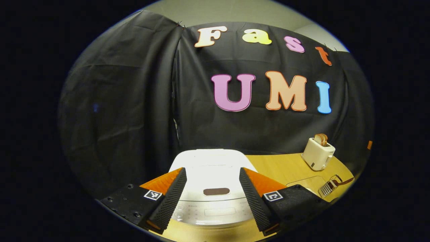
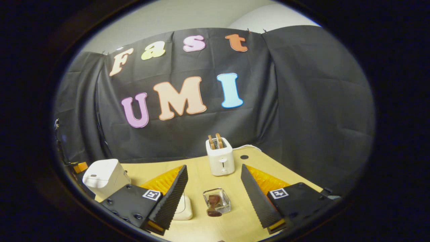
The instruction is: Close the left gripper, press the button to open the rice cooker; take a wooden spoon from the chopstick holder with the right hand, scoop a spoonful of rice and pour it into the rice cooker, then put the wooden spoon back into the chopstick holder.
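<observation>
- The left gripper (image 1: pixel 213 198) is hovering right over the white rice cooker (image 1: pixel 213 181), fingers spread wide and holding nothing. They'd need to come together before pressing anything.
- The dark oval button (image 1: pixel 216 191) is sitting on the lid's front, framed between the two fingers. My guess is it's a stiff latch wanting a firm straight push, and the glossy lid around it looks slippery, so landing dead centre matters.
- The cooker itself is looking heavy and stable enough that it shouldn't be sliding around under a press. It's sitting near the bench's (image 1: pixel 285 168) left end, close to the black cloth, so the lid should be swinging up with room behind, I think.
- The right gripper (image 2: pixel 213 198) is also hanging wide and empty, over the open middle of the bench.
- The clear wire chopstick holder (image 2: pixel 217 201) is lying between its fingers with a brown wooden spoon (image 2: pixel 213 205) in it. The spoon is probably light and rigid; I'd be grabbing it by the handle, though I can't tell which end is which from here.
- A flat white container (image 2: pixel 184 208) is sitting just beside the holder; can't tell if that's the rice.
- A white toaster (image 2: pixel 220 160) is standing at the back, well apart, so there's plenty of room for carrying.
</observation>
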Motion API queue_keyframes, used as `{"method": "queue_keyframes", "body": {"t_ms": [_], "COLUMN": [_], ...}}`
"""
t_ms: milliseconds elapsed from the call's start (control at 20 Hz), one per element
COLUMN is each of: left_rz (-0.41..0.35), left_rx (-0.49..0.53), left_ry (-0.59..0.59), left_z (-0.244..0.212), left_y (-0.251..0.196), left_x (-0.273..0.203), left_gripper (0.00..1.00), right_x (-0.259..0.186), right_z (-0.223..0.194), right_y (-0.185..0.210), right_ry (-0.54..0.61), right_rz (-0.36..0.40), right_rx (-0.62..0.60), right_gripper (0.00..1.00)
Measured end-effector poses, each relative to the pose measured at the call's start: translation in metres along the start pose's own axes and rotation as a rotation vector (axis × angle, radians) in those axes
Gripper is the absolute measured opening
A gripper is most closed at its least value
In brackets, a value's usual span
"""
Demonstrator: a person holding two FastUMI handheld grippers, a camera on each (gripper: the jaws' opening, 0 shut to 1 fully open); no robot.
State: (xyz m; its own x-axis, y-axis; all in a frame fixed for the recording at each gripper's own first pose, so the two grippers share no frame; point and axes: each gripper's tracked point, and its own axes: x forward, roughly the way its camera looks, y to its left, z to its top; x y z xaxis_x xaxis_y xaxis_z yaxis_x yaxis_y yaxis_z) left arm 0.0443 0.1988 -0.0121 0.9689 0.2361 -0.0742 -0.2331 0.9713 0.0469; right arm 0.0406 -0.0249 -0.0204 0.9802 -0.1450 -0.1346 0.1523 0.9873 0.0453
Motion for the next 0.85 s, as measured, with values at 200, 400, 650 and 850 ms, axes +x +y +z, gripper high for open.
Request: {"method": "queue_keyframes", "body": {"t_ms": [200, 400, 650, 850], "left_rz": [-0.039, -0.096, -0.127, -0.126], "left_rx": [-0.029, -0.097, -0.119, -0.144], "left_ry": [-0.009, -0.002, 0.037, 0.067], "left_z": [0.015, 0.019, 0.007, -0.003], "left_y": [-0.024, -0.053, -0.071, -0.071], "left_x": [-0.018, -0.034, -0.054, -0.060], "left_gripper": [0.93, 0.93, 0.93, 0.93], "right_x": [-0.011, -0.025, -0.038, -0.043], "right_z": [0.018, 0.025, 0.019, 0.019], "right_y": [0.007, 0.009, 0.000, -0.008], "right_ry": [-0.044, -0.072, -0.072, -0.081], "right_rz": [0.026, 0.038, 0.020, 0.014], "right_rx": [0.008, 0.033, 0.045, 0.055], "right_gripper": [1.00, 1.00, 1.00, 1.00]}}
